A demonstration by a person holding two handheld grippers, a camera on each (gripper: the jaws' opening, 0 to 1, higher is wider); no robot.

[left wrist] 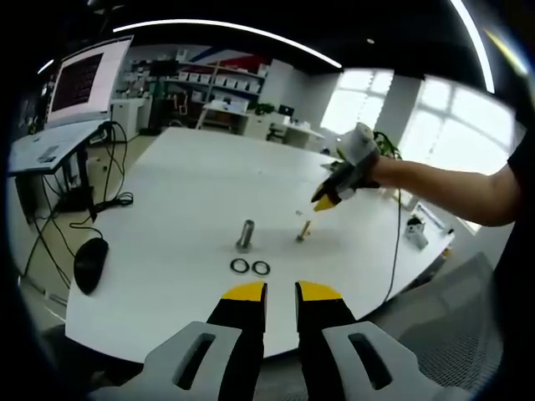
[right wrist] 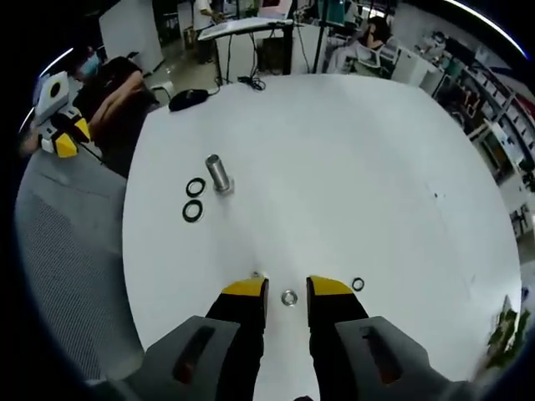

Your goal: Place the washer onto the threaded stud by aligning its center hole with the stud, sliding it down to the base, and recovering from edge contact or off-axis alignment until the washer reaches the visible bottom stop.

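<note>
- Right claw (right wrist: 287, 294): jaws parted, holding nothing, straddling the washer (right wrist: 289, 297) on the desk (right wrist: 351, 167).
- Left claw (left wrist: 280, 292): parted, empty.
- Threaded stud (right wrist: 219, 174): upright at 11 o'clock.

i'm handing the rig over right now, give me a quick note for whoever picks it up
Left tongs: open, holding nothing, back at the near table edge, short of the two black rings.
Right tongs: open, nothing gripped, hovering with their tips on either side of the threaded stud, seen end-on.
Washer: a small ring lies flat on the white table just right of the right tongs; I take it for the washer.
Steel cylinder stands upright beside the black rings.
Done: nothing on the stud as far as I can tell.
Left: pick up the washer, line its hole up with the stud, slide it down to the base.
</note>
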